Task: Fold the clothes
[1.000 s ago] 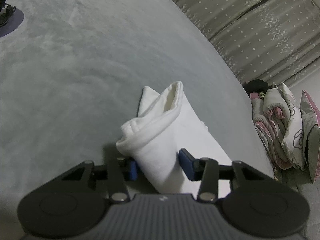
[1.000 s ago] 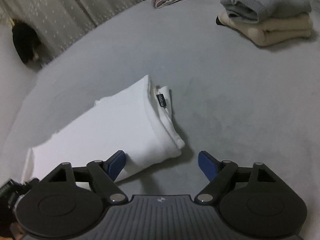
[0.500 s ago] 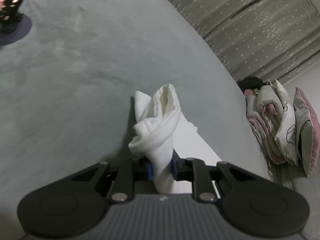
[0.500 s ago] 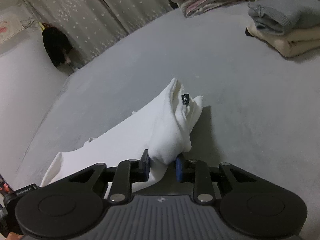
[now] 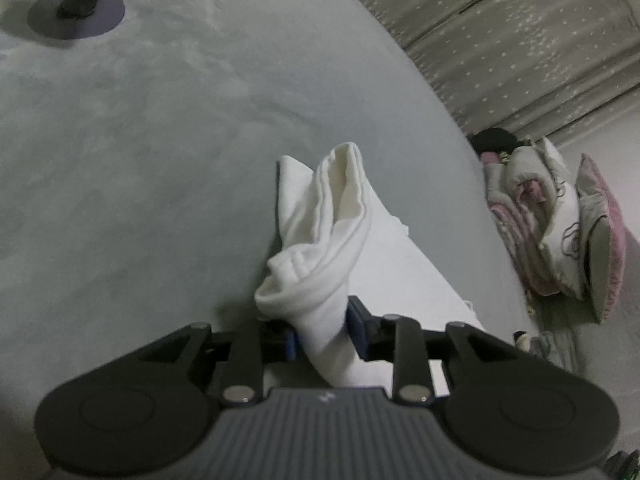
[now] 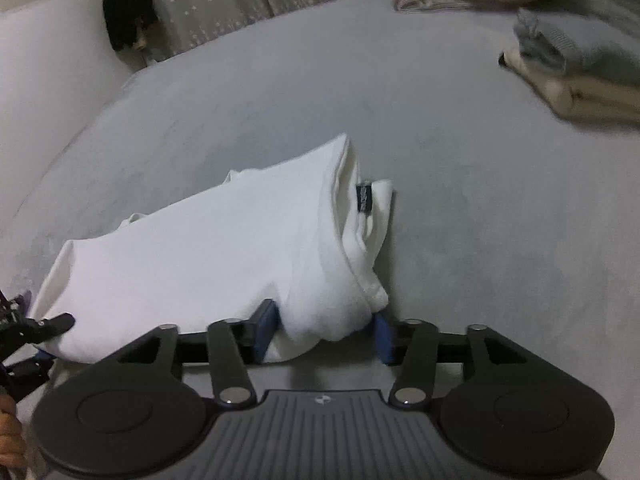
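A bunched end of the white garment (image 5: 320, 280) is being held between the blue pads of the left gripper (image 5: 322, 338), whose jaws are being eased apart though the pads are pressing the cloth. The opposite folded end (image 6: 328, 312) is lying between the right gripper's (image 6: 324, 338) pads, which are opening, with cloth touching both. Ahead of both grippers, the garment is being spread on the grey bed (image 6: 460, 220).

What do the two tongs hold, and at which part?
Both hold the white garment: left tongs grip one bunched end, right tongs the other; both jaws are opening.
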`<state>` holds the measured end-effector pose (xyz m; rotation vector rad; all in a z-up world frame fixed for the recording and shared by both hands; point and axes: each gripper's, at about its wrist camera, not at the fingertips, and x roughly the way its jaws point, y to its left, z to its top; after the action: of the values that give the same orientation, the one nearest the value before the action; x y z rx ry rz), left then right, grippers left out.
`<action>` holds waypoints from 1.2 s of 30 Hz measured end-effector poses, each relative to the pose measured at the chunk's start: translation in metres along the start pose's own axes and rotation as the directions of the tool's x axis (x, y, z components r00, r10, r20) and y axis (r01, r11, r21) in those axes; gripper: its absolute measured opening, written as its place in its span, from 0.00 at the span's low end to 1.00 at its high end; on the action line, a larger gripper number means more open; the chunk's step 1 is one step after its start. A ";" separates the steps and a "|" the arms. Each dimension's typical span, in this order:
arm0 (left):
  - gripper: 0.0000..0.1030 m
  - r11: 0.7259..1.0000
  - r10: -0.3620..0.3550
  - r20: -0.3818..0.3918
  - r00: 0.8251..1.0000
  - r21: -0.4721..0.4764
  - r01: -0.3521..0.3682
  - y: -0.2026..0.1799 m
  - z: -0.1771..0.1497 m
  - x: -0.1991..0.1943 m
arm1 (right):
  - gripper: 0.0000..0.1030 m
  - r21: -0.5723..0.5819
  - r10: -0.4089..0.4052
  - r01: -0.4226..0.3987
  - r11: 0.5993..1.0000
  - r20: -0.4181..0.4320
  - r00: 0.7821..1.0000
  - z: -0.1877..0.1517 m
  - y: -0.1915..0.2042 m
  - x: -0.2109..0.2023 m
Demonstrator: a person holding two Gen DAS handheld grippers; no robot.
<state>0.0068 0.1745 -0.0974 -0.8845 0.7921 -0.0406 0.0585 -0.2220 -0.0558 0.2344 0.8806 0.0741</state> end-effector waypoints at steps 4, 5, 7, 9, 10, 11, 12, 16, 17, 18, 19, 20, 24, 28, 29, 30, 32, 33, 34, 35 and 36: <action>0.26 0.999 -0.022 0.025 0.999 -0.025 0.023 0.003 -0.002 -0.002 | 0.55 -0.058 -0.037 0.042 0.997 0.089 0.995 -0.007 0.015 -0.016; 0.26 0.999 -0.021 0.034 0.999 -0.028 0.022 0.001 -0.003 -0.001 | 0.55 -0.078 -0.045 0.054 0.995 0.116 0.992 -0.009 0.020 -0.019; 0.25 0.999 -0.015 0.051 0.999 -0.029 0.016 -0.002 -0.005 -0.001 | 0.55 -0.127 -0.061 0.083 0.988 0.173 0.983 -0.010 0.033 -0.024; 0.24 1.000 -0.008 0.070 0.997 -0.023 0.010 -0.005 -0.006 -0.001 | 0.55 -0.171 -0.062 0.103 0.980 0.229 0.971 -0.005 0.045 -0.023; 0.23 1.000 -0.004 0.082 0.997 -0.019 0.005 -0.008 -0.008 -0.002 | 0.55 -0.193 -0.049 0.101 0.976 0.257 0.965 -0.006 0.050 -0.023; 0.22 1.000 0.000 0.091 0.996 -0.016 0.001 -0.009 -0.010 -0.003 | 0.55 -0.214 -0.031 0.093 0.972 0.279 0.960 -0.007 0.056 -0.024; 0.22 1.000 0.005 0.098 0.995 -0.015 -0.003 -0.010 -0.011 -0.005 | 0.55 -0.233 -0.014 0.086 0.969 0.295 0.955 -0.007 0.063 -0.025; 0.21 1.000 0.016 0.120 0.993 -0.008 -0.015 -0.016 -0.013 -0.006 | 0.55 -0.261 0.023 0.072 0.963 0.343 0.939 -0.009 0.080 -0.024; 0.21 1.000 0.019 0.123 0.992 -0.006 -0.019 -0.017 -0.013 -0.006 | 0.55 -0.264 0.025 0.072 0.962 0.349 0.937 -0.010 0.084 -0.022; 0.21 1.000 0.022 0.125 0.992 -0.005 -0.021 -0.018 -0.013 -0.006 | 0.55 -0.268 0.014 0.090 0.959 0.365 0.931 -0.010 0.087 -0.020; 0.21 1.000 0.024 0.128 0.991 -0.004 -0.024 -0.019 -0.014 -0.006 | 0.55 -0.273 -0.007 0.123 0.954 0.389 0.921 -0.011 0.091 -0.019; 0.21 1.000 0.026 0.129 0.991 -0.004 -0.026 -0.019 -0.014 -0.007 | 0.55 -0.277 -0.028 0.155 0.948 0.412 0.911 -0.012 0.094 -0.019; 0.20 1.000 0.024 0.127 0.992 -0.008 -0.024 -0.019 -0.013 -0.010 | 0.55 -0.299 -0.139 0.350 0.888 0.551 0.823 -0.021 0.114 -0.020; 0.20 1.000 0.024 0.134 0.991 0.015 -0.027 -0.020 -0.015 -0.011 | 0.55 -0.386 0.013 0.199 0.901 0.484 0.875 -0.027 0.127 -0.017; 0.19 0.999 0.024 0.137 0.990 0.021 -0.028 -0.021 -0.015 -0.012 | 0.53 -0.400 0.052 0.142 0.905 0.437 0.898 -0.029 0.129 -0.013; 0.19 0.999 0.023 0.141 0.990 0.028 -0.027 -0.022 -0.015 -0.012 | 0.42 -0.411 0.082 0.095 0.907 0.392 0.916 -0.030 0.131 -0.008; 0.18 0.999 0.019 0.149 0.989 0.040 -0.025 -0.025 -0.015 -0.015 | 0.21 -0.424 0.110 0.026 0.905 0.292 0.950 -0.034 0.135 0.004; 0.18 0.999 0.016 0.153 0.988 0.046 -0.023 -0.026 -0.015 -0.016 | 0.13 -0.419 0.121 -0.005 0.908 0.250 0.961 -0.035 0.135 0.010; 0.18 0.998 0.011 0.158 0.987 0.054 -0.020 -0.028 -0.015 -0.018 | 0.12 -0.405 0.129 -0.032 0.914 0.215 0.968 -0.034 0.133 0.016; 0.18 0.998 0.007 0.164 0.986 0.062 -0.017 -0.031 -0.015 -0.019 | 0.11 -0.390 0.139 -0.059 0.919 0.180 0.974 -0.034 0.131 0.022; 0.18 0.998 0.003 0.170 0.986 0.068 -0.015 -0.033 -0.016 -0.021 | 0.10 -0.373 0.148 -0.082 0.924 0.149 0.978 -0.033 0.130 0.028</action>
<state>-0.0094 0.1493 -0.0669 -0.8075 0.6320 0.0149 0.0547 -0.0855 -0.0665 -0.0574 0.6616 0.3210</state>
